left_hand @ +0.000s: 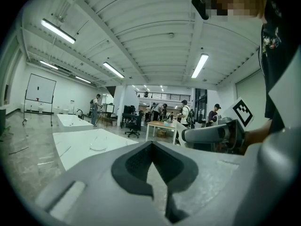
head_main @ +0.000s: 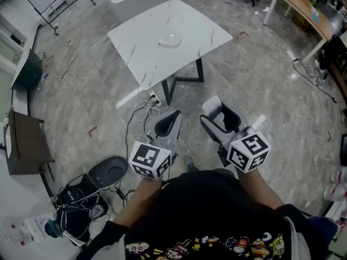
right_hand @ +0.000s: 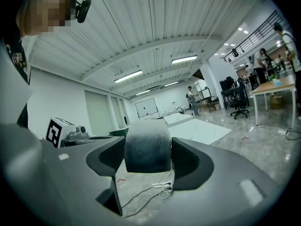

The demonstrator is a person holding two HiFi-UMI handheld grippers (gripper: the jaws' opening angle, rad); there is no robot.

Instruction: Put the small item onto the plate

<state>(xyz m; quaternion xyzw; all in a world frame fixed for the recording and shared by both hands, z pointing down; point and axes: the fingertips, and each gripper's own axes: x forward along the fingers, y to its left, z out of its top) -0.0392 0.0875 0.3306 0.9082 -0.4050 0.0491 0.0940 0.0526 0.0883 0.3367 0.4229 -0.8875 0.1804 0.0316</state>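
Jaws of the right tool (head_main: pixel 222 117) clamp the small item (right_hand: pixel 147 145), well apart from the plate (head_main: pixel 169 39); left tool (left_hand: pixel 151 166) closed.

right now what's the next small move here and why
Probably a step forward toward the white table, with the right gripper closed. It grips the small item, a dark rounded piece, while the plate sits on that table well ahead of the person, likely beyond reach. The left gripper is shut and empty.
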